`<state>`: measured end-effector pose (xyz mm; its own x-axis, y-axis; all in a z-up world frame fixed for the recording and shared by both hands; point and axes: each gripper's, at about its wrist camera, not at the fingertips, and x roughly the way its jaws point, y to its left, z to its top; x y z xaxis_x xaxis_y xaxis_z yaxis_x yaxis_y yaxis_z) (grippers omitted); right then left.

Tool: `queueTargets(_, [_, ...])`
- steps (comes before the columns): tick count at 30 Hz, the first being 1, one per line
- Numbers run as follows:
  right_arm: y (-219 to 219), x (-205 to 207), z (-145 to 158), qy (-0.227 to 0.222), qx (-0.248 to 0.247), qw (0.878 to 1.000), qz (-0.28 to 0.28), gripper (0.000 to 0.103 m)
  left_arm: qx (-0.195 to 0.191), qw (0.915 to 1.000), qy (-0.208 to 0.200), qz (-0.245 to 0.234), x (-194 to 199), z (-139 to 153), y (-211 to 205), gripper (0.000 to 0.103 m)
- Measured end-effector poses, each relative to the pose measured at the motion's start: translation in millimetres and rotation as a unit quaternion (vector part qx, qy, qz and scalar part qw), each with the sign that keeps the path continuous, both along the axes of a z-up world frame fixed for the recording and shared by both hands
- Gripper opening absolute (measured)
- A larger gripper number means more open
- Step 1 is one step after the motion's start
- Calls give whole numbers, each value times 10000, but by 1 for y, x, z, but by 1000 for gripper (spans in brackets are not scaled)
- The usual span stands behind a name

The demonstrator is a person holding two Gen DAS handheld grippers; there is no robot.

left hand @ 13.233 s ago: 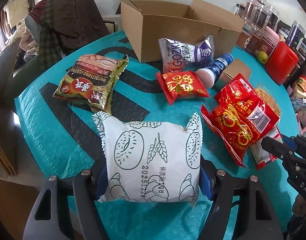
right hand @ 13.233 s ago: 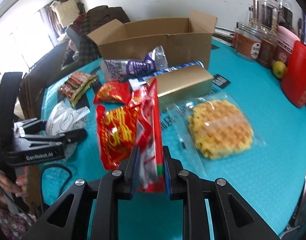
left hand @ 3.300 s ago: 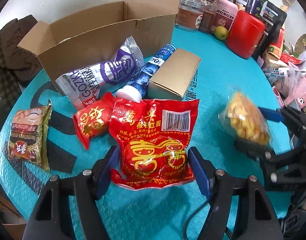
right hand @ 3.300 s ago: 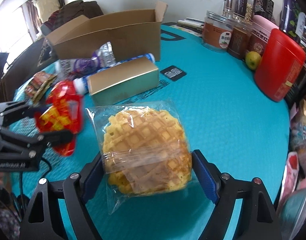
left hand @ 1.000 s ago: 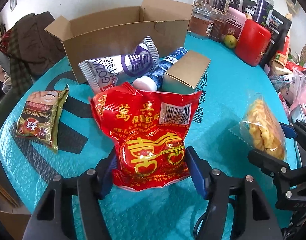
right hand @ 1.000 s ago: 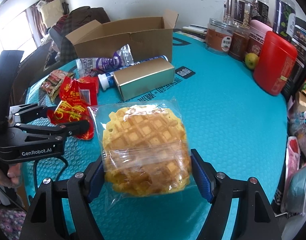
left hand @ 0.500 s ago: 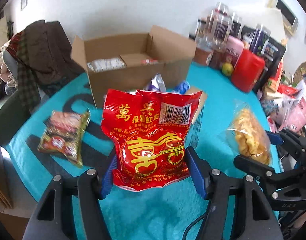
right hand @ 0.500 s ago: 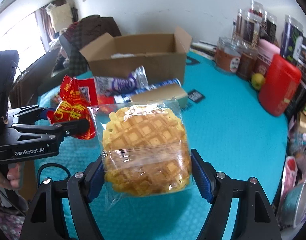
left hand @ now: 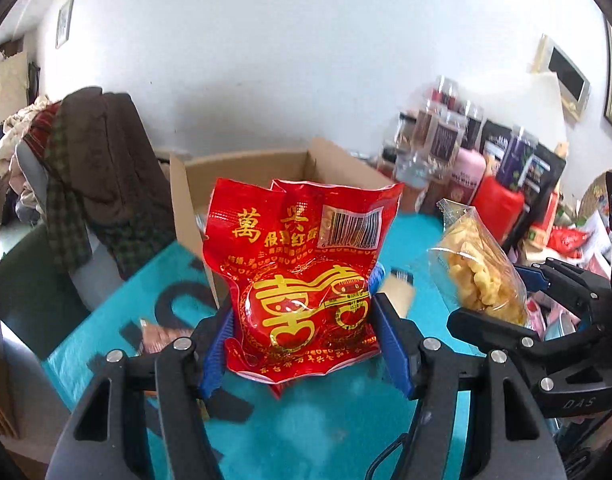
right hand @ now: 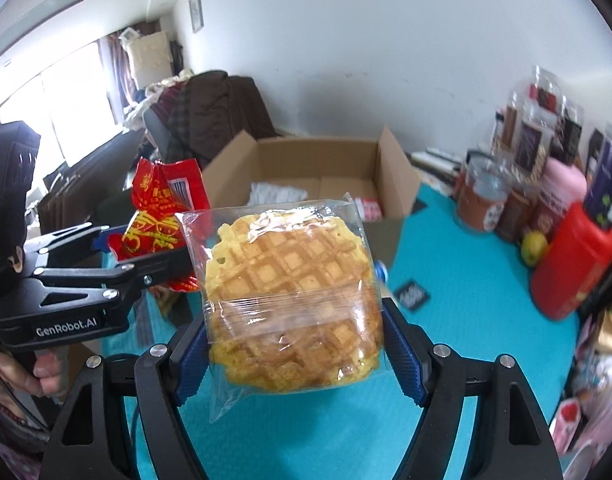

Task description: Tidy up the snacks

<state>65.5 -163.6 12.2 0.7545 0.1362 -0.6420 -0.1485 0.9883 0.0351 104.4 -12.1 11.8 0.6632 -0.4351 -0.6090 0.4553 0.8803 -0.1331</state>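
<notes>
My left gripper (left hand: 301, 336) is shut on a red snack bag (left hand: 301, 276) with gold print and holds it upright, high above the teal table (left hand: 306, 432). My right gripper (right hand: 295, 344) is shut on a clear-wrapped waffle (right hand: 289, 304), also lifted. The open cardboard box (right hand: 326, 160) stands behind both; a white pack (right hand: 277, 192) and a small red-white pack (right hand: 368, 208) lie inside. In the left wrist view the waffle (left hand: 478, 272) and right gripper (left hand: 502, 304) are at the right. In the right wrist view the red bag (right hand: 161, 216) and left gripper (right hand: 137, 252) are at the left.
Jars and a red canister (right hand: 570, 260) with a green fruit (right hand: 534, 252) crowd the right back of the table. A chair with dark clothes (left hand: 89, 172) stands left of the box. A gold carton (left hand: 398, 296) and other snack packs lie on the table, mostly hidden by the held bags.
Both grippers have risen and tilted up with their packs, so the box and the wall now fill the view. Each grip is unchanged.
</notes>
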Motion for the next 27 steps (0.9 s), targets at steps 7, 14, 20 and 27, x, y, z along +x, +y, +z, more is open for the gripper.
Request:
queueTargets(7, [2, 28, 22, -261, -28, 9995, 147, 77, -86, 9995, -286, 35, 29, 21, 0, 64])
queueTargets(14, [1, 64, 33, -407, -86, 9988, 253, 77, -120, 9992, -383, 56, 62, 29, -3, 64])
queueTargets(20, [0, 95, 35, -478, -139, 9982, 338, 77, -89, 9993, -365, 63, 92, 28, -6, 64])
queueTargets(27, [-1, 131, 24, -359, -98, 9984, 432, 77, -22, 9997, -243, 70, 127, 17, -11, 64])
